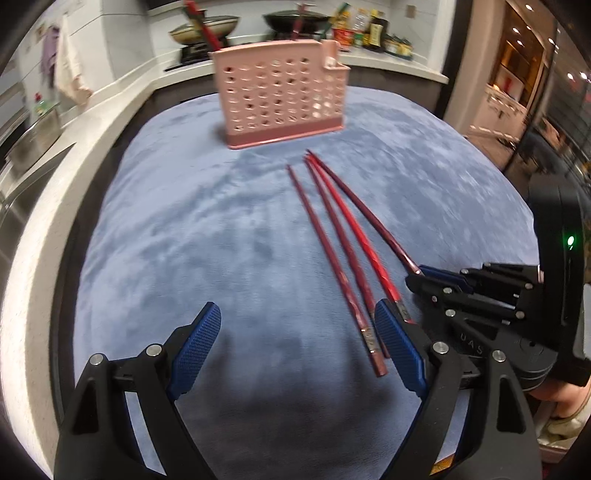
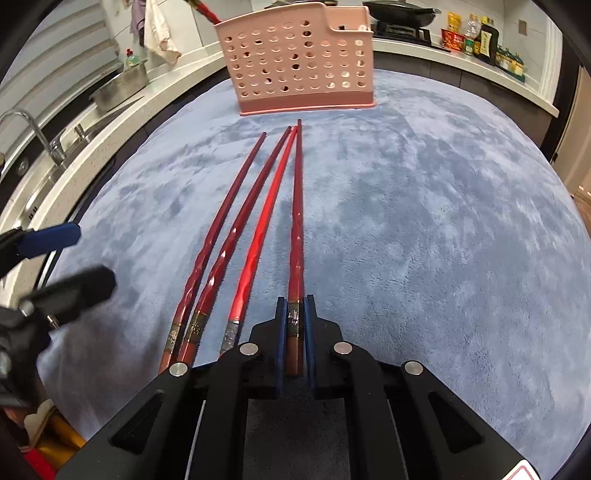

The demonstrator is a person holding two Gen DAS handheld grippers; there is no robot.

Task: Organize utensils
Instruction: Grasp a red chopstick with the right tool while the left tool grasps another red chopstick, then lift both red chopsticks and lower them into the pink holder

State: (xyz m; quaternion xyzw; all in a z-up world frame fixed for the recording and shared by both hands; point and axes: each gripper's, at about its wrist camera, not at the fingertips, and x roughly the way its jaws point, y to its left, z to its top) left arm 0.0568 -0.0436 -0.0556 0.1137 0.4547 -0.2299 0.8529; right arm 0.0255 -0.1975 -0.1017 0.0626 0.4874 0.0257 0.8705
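Several red chopsticks lie side by side on a blue-grey plush cloth (image 2: 424, 221), tips toward a pink perforated utensil holder (image 2: 299, 59) at the far side. My right gripper (image 2: 295, 306) is shut on the thick end of the rightmost chopstick (image 2: 296, 221). The other three chopsticks (image 2: 221, 251) lie just left of it. In the left wrist view my left gripper (image 1: 295, 332) is open and empty, low over the cloth, its right finger beside the chopstick ends (image 1: 371, 339). The right gripper (image 1: 436, 277) shows there, holding the chopstick (image 1: 369, 214). The holder (image 1: 284, 92) has a red chopstick (image 1: 207, 33) standing in it.
A white kitchen counter (image 2: 110, 122) curves around the cloth, with a sink and faucet (image 2: 33, 133) at left. Woks on a stove (image 1: 295, 18) and bottles (image 1: 373, 33) stand behind the holder. The left gripper shows at the left edge of the right wrist view (image 2: 55, 258).
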